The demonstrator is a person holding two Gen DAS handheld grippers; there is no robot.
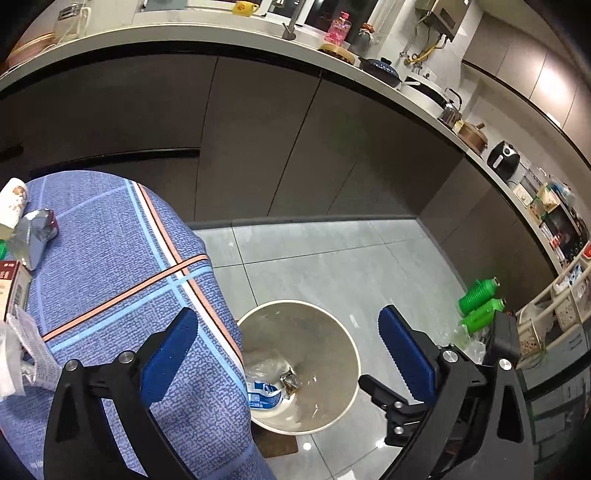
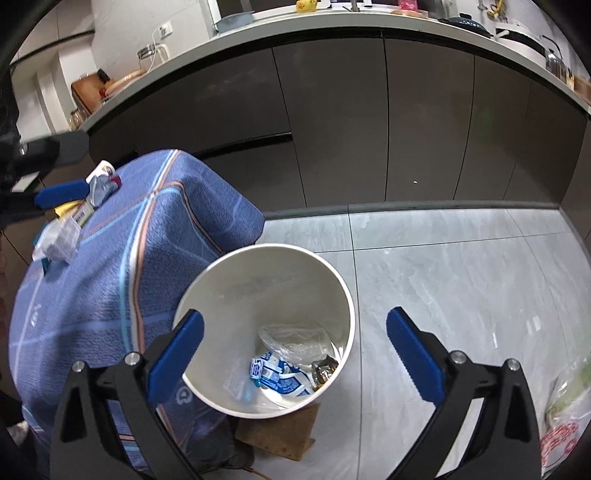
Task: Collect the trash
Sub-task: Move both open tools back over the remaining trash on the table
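Observation:
A white trash bin (image 2: pixel 343 291) stands on the floor beside a table with a blue plaid cloth (image 2: pixel 110 280). It holds a blue-and-white wrapper (image 2: pixel 280 376), a clear plastic bag (image 2: pixel 295 339) and a small foil piece. My right gripper (image 2: pixel 295 343) is open and empty above the bin. My left gripper (image 1: pixel 288 343) is open and empty over the table edge and the bin (image 1: pixel 347 343). Trash lies on the table: a silver foil packet (image 1: pixel 37 229), a paper cup (image 1: pixel 13 201), a red-and-white box (image 1: pixel 13 288) and crumpled paper (image 1: pixel 26 354).
Dark kitchen cabinets (image 2: pixel 369 122) under a white counter (image 1: pixel 221 31) run behind the table. Two green bottles (image 1: pixel 480 302) lie on the grey tiled floor at the right. A cardboard piece (image 2: pixel 280 432) lies under the bin. A plastic bag (image 2: pixel 565 413) lies at the right.

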